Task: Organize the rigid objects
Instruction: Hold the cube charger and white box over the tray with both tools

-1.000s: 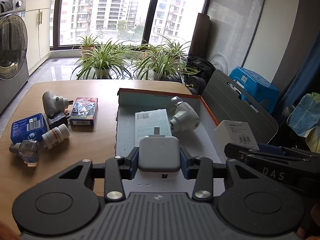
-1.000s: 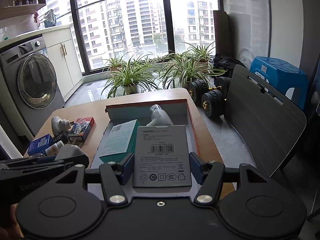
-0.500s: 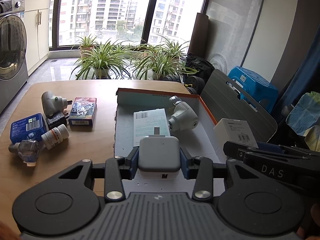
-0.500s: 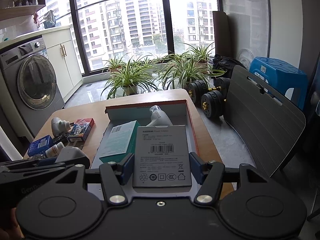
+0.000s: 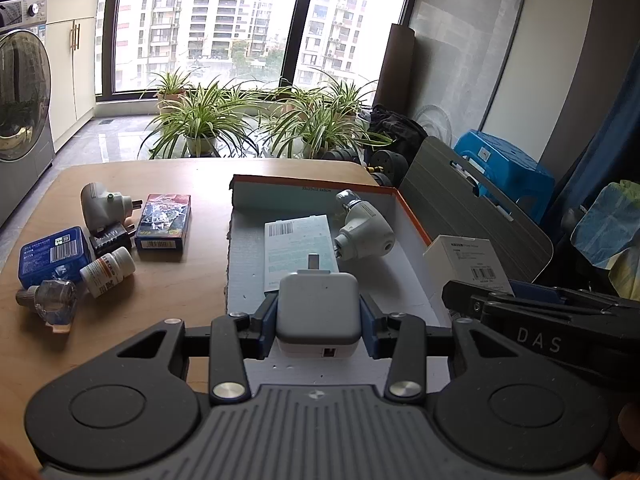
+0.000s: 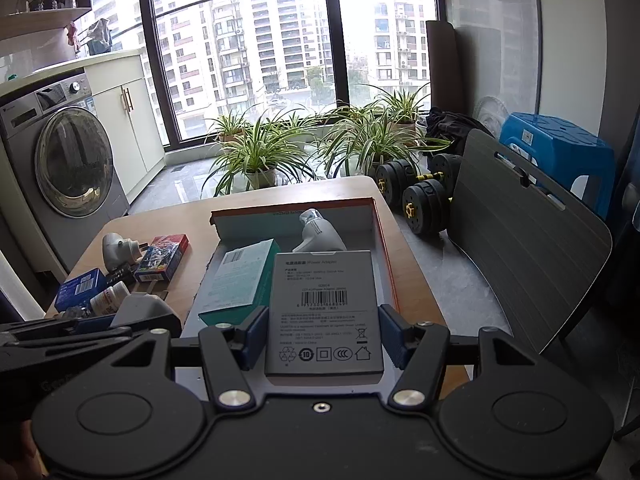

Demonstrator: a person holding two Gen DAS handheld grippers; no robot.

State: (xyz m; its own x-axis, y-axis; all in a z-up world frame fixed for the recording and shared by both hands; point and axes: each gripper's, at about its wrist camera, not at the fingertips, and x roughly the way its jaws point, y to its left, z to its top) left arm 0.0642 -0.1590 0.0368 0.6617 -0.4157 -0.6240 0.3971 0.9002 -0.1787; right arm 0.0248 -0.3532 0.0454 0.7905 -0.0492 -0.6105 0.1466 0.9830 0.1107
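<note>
Left gripper clamped on white charger above cardboard box near end; right gripper clamped on white adapter carton above that box's right side

The shallow open cardboard tray is the landmark: its rim is orange-red, its floor white, its far wall pale teal. Inside it lie a pale teal carton with a black barcode and a white-grey plug adapter with a silver tip. Left of the tray sit a deep blue tin, a white pill bottle with an orange label, and a red-and-blue printed card box.
</note>
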